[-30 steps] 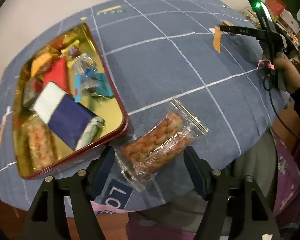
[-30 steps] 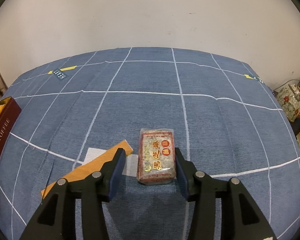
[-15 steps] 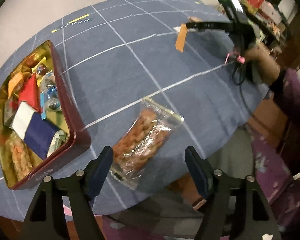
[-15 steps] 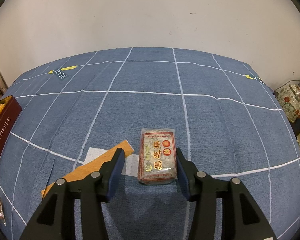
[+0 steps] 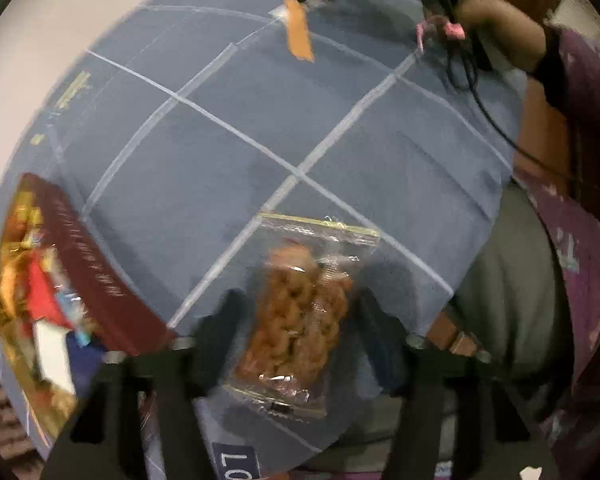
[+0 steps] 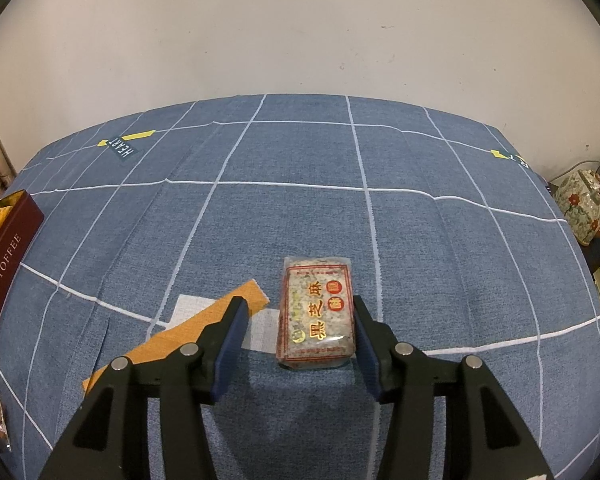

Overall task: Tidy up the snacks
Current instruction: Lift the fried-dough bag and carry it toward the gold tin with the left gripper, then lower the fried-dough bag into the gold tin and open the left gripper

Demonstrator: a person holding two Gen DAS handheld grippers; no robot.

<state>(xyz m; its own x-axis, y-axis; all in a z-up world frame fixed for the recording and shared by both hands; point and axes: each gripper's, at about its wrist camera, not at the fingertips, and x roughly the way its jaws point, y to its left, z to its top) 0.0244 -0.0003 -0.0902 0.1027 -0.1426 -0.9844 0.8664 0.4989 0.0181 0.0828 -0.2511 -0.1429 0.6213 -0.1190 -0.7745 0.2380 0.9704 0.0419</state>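
A clear zip bag of brown twisted snacks (image 5: 300, 312) lies on the blue checked tablecloth near the table's front edge. My left gripper (image 5: 300, 320) points down over it. Its jaws are closing with the bag between them, and the blurred fingers (image 5: 232, 320) stand just off the bag's sides. The red toffee tin (image 5: 100, 280), gold inside and full of wrapped snacks, sits to the left. In the right wrist view a sesame snack packet (image 6: 318, 314) lies flat between the fingers of my open right gripper (image 6: 298, 320). A gap shows on its left side.
An orange strip (image 6: 172, 340) and a white patch (image 6: 196, 308) lie left of the packet. The tin's wall (image 6: 4, 264) stands at the far left. A person's hand (image 5: 500, 20) and body crowd the table's right edge. A floral box (image 6: 584, 208) sits off the table.
The left gripper rolled and shifted over the snack bag, which now lies lengthwise between its fingers; the fingers have drawn closer together. The right gripper and sesame packet have not moved.
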